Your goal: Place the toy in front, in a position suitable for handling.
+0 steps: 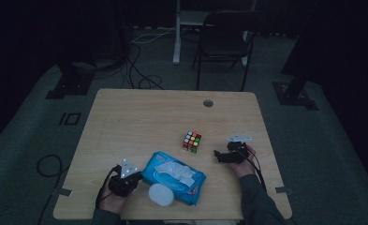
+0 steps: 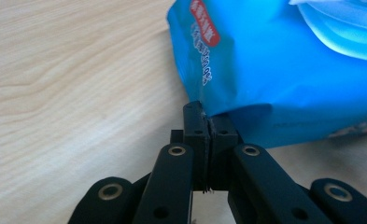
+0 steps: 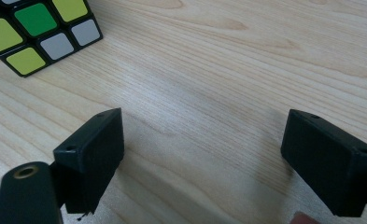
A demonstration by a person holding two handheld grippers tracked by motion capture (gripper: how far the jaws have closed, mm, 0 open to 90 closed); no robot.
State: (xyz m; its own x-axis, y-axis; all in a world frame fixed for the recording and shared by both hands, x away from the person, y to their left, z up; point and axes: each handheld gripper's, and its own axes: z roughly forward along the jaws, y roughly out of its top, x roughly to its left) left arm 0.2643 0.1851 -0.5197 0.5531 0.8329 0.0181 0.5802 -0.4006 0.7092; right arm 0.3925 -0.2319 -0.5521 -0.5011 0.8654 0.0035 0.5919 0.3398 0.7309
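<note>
The blue wipes pack (image 1: 173,177) lies at the near edge of the surface (image 1: 139,117), between the two hands. The left tool (image 2: 208,126) is closed tight on the pack's thin end seam. The pack looks soft and squishy, and its skin looks smooth and a bit slippery, so that flat seam is a good spot to grab. Its white lid (image 1: 161,194) is flipped open and a wipe (image 1: 176,169) pokes up. There is a red label (image 2: 204,22) with white writing, too blurry to read. The right tool (image 3: 202,149) is wide open and holds nothing, near the color cube (image 1: 192,141).
</note>
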